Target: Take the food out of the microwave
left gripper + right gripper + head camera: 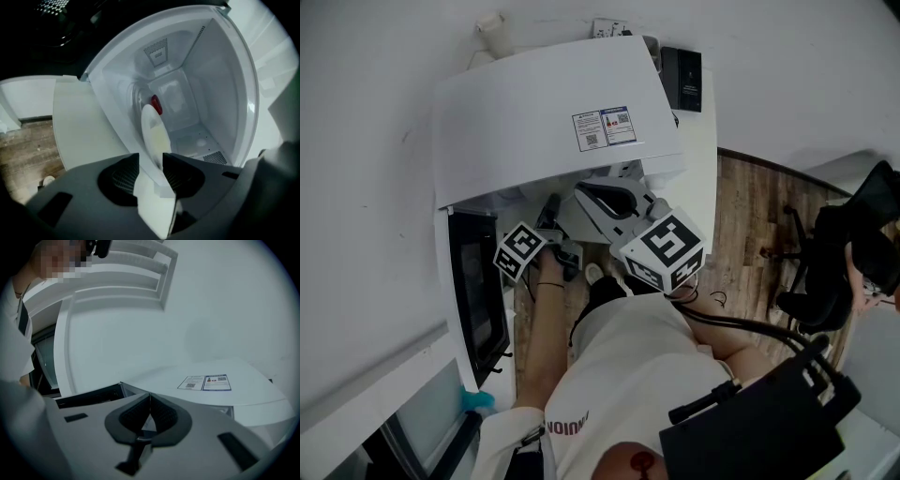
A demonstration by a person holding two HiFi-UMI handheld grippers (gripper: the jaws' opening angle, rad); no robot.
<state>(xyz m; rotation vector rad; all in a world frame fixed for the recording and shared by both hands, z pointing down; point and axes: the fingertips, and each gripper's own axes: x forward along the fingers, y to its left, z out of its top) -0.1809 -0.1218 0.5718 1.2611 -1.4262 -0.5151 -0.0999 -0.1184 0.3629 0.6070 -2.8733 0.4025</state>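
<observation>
My left tongs (151, 159) are nipped on the near rim of a thin, smooth white plate (153, 132), which I see almost edge-on. The plate reaches into the open microwave (220, 93), a glossy white box with rounded corners and small perforated vent patches. A small red piece of food (156, 104) shows at the plate's far edge, inside the cavity. The dark glass door (478, 300) is swung out on the left side. My right tongs (149, 397) are pressed together with nothing between their ribbed pads, held over the microwave's flat top near its printed sticker (205, 382).
</observation>
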